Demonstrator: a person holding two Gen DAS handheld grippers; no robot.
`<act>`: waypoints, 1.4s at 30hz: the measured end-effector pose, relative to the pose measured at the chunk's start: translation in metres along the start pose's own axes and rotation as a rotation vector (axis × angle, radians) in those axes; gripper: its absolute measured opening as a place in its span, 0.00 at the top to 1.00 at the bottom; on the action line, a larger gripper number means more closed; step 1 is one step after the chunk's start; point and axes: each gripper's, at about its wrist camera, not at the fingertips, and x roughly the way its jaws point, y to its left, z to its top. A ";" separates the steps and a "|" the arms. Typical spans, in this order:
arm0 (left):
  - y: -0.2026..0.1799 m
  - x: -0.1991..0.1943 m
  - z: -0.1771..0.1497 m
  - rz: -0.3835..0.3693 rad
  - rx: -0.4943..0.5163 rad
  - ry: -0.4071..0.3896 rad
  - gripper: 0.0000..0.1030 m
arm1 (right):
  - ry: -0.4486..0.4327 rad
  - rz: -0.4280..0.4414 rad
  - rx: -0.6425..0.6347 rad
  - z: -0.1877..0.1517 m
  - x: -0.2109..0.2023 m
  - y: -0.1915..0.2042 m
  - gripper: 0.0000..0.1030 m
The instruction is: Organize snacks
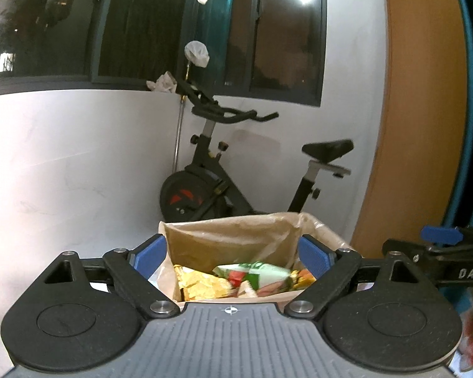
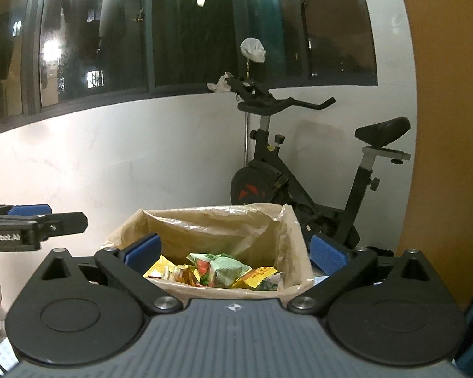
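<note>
Brown paper bag (image 1: 230, 242) sits right ahead of both grippers, snack packets (image 1: 252, 278) piled inside. Left gripper (image 1: 233, 256) and right gripper (image 2: 236, 250) both spread wide, holding nothing.

Snack packs (image 1: 246, 280) labels blurred; box (image 2: 224, 230) btm hidden behind fingers (image 2: 143, 249).

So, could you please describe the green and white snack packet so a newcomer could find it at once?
Start at the black exercise bike; the plastic-lined brown box stands before it. Among the yellow wrappers inside, the green and white snack packet lies central, the only green one.
</note>
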 end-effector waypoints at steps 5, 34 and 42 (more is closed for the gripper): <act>-0.003 -0.018 0.005 0.016 -0.015 -0.018 0.11 | -0.011 -0.005 0.001 0.003 -0.018 0.000 0.00; -0.016 -0.034 0.004 0.087 0.044 -0.020 0.11 | -0.026 0.013 0.043 0.004 -0.039 0.001 0.00; -0.014 -0.033 0.003 0.094 0.037 -0.011 0.11 | -0.019 0.017 0.042 0.002 -0.039 0.004 0.00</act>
